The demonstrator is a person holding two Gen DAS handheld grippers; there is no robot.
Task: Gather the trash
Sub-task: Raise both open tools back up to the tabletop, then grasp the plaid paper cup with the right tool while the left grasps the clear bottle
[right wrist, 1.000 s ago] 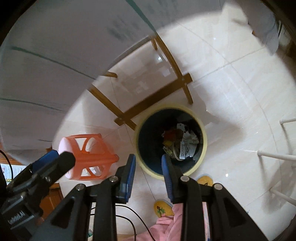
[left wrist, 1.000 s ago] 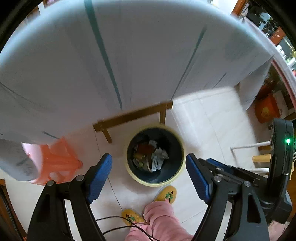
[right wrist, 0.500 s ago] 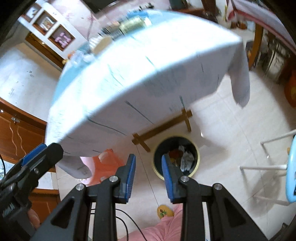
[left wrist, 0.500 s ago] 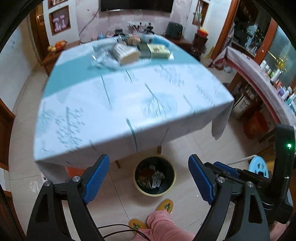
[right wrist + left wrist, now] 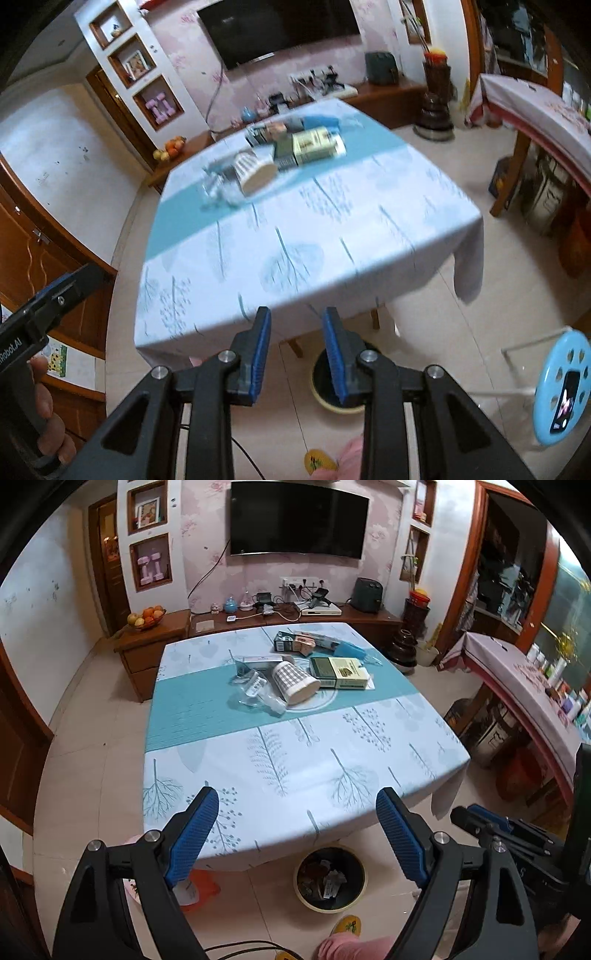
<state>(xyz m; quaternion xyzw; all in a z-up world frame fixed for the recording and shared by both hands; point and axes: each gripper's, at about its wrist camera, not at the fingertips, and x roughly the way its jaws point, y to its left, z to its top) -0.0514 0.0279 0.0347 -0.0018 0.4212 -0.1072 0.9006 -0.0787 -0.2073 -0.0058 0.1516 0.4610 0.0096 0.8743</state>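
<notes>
A dark bin with a yellow rim [image 5: 330, 880] stands on the floor under the table's near edge, with paper and wrappers in it; it also shows in the right wrist view [image 5: 325, 387], partly hidden by the fingers. On the table [image 5: 295, 760] lie a checked cup on its side [image 5: 293, 681], crumpled clear plastic [image 5: 255, 690], a green-and-cream box [image 5: 340, 672] and more boxes [image 5: 295, 642]. My left gripper [image 5: 297, 838] is wide open and empty, above the table's near edge. My right gripper [image 5: 295, 354] is open by a narrow gap, empty.
An orange stool [image 5: 195, 888] stands under the table at left. A blue stool with a phone [image 5: 563, 387] is at right. A side table with bottles [image 5: 535, 686] is far right. A TV cabinet [image 5: 288, 616] stands behind. My feet in slippers [image 5: 345, 925] are by the bin.
Both grippers have risen and tilted up from looking down at the bin to facing the table top. The trash on the table has come into view. Neither gripper's opening has changed.
</notes>
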